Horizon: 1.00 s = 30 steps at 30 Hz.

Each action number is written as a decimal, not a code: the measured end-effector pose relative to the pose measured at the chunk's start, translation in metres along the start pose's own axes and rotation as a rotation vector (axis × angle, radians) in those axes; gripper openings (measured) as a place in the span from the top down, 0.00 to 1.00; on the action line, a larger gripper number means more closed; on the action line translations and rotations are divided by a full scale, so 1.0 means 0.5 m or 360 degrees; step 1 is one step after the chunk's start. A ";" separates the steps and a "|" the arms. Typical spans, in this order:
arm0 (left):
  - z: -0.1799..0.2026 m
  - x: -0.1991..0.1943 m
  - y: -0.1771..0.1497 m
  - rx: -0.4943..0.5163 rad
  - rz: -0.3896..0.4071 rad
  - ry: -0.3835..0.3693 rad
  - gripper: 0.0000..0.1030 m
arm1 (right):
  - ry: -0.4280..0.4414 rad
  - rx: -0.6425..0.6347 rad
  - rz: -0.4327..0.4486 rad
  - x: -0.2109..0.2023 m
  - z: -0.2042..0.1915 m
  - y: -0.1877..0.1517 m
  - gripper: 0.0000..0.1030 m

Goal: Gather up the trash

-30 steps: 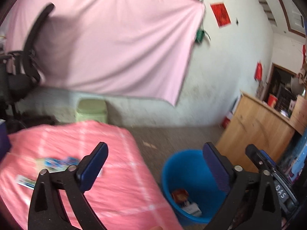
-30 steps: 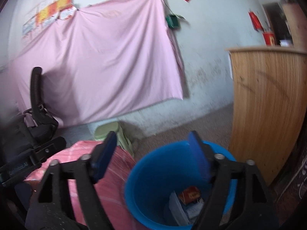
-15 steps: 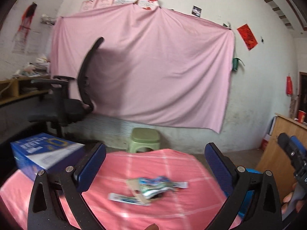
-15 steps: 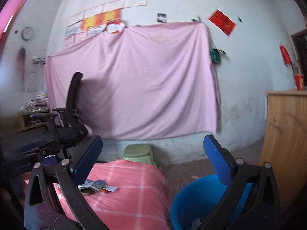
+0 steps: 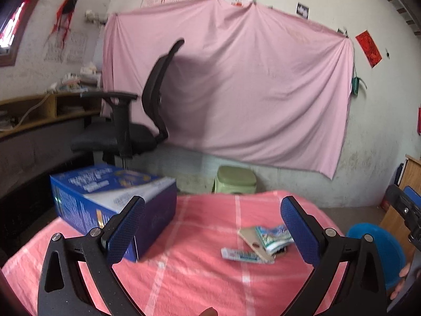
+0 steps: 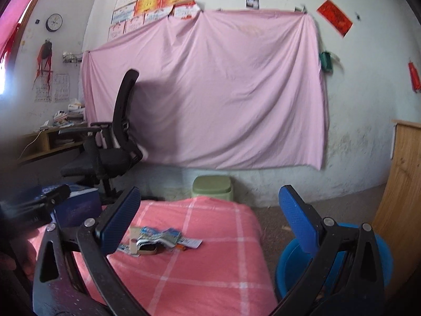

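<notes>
- A whitewashed room is seen, with a large pink sheet (image 5: 236,92) hung on the far wall, a black office chair (image 5: 136,121) in front of it and a pale green plastic stool (image 5: 235,179) on the floor.
- A counter covered in a pink checked cloth (image 5: 197,276) fills the foreground; a blue cardboard box (image 5: 105,200) stands on its left part.
- The trash, a small heap of crumpled blue-and-white wrappers and a tan card scrap (image 5: 263,239), lies on the cloth, right of centre in the left wrist view and just left of centre in the right wrist view (image 6: 155,239).
- The heap's long axis runs roughly crosswise to both pairs of fingers.
- A round blue plastic bin (image 6: 379,258) stands on the floor beside the counter's right edge.
- The left gripper (image 5: 213,233) is spread wide and holds nothing; the heap lies ahead, close to its right finger.
- The right gripper (image 6: 210,223) is likewise released and empty, the heap lying ahead beside its left finger.
- Neither gripper is clearly the nearer; either is judged able to reach the heap.
</notes>
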State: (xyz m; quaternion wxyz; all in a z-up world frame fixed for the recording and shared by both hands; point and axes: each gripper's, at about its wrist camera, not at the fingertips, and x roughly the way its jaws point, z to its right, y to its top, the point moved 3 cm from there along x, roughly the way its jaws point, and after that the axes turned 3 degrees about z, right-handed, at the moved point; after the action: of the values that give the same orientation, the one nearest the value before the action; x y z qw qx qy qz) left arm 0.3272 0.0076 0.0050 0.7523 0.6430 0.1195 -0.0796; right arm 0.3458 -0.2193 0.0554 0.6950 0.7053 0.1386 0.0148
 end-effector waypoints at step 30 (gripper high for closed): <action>0.039 0.194 -0.130 -0.0136 -0.0804 -0.0211 0.69 | 0.0028 -0.0138 -0.0835 0.222 -0.027 -0.130 0.28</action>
State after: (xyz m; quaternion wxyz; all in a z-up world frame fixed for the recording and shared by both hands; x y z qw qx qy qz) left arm 0.4038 -0.0189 -0.0813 0.7411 0.5539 0.2299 -0.3019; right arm 0.4381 -0.1826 -0.0273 0.7034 0.6148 0.3219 -0.1538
